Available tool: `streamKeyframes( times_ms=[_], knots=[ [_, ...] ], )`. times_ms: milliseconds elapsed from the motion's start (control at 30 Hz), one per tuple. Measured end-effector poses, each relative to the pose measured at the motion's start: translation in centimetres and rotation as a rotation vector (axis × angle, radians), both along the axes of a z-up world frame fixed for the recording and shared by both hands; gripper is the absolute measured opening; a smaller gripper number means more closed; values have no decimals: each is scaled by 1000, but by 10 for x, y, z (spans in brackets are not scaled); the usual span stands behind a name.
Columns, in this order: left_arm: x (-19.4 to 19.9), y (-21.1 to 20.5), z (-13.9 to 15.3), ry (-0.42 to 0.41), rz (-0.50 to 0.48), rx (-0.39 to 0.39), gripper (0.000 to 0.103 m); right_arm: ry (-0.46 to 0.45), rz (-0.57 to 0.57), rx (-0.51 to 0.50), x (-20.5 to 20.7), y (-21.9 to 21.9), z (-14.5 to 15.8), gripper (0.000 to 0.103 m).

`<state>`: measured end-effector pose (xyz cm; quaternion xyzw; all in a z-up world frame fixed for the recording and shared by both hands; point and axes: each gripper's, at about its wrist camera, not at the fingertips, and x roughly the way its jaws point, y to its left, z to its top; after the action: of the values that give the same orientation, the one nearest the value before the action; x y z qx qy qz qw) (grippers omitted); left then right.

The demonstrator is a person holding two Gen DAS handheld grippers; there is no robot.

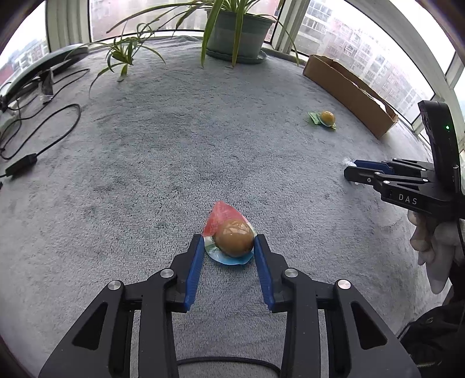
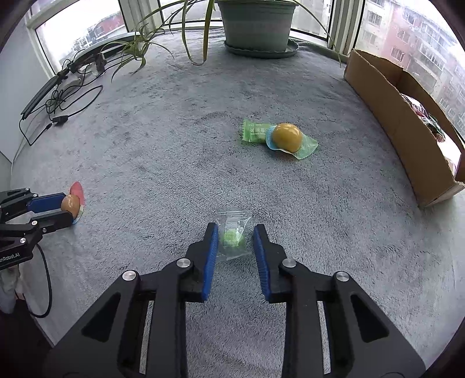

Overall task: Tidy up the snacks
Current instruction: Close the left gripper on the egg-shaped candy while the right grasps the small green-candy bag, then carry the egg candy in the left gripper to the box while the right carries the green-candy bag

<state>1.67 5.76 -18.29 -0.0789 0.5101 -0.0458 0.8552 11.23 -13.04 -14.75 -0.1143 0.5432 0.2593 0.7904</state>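
Left tongs [image 1: 226,242] pinch the red-wrapped egg [image 1: 234,241]; right tongs [image 2: 235,232], narrow, should squeeze the clear candy packet's [image 2: 232,235] middle before lifting.

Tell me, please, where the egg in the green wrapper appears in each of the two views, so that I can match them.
Left wrist view: the egg in the green wrapper lies at upper right, just before the cardboard box.
Right wrist view: it lies right of centre, left of the same box.
Shared landmark: the green plant pot at the top, by the window.
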Motion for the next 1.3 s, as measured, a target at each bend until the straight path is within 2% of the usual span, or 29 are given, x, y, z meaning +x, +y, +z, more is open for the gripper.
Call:
streamKeyframes(
  times_ms=[667, 867, 1100, 1300],
  knots=[
    [-1, 5, 6, -21, 11, -30, 23, 4, -29, 42, 2, -10, 4, 22],
    [2, 2, 7, -28, -15, 3, 23, 6, -36, 51, 1, -12, 5, 22],
    [3, 7, 18, -45, 7, -21, 23, -12, -58, 74, 6, -19, 15, 22],
    [11, 2, 34, -77, -16, -26, 23, -41, -77, 94, 13, -27, 30, 22]
  ],
)
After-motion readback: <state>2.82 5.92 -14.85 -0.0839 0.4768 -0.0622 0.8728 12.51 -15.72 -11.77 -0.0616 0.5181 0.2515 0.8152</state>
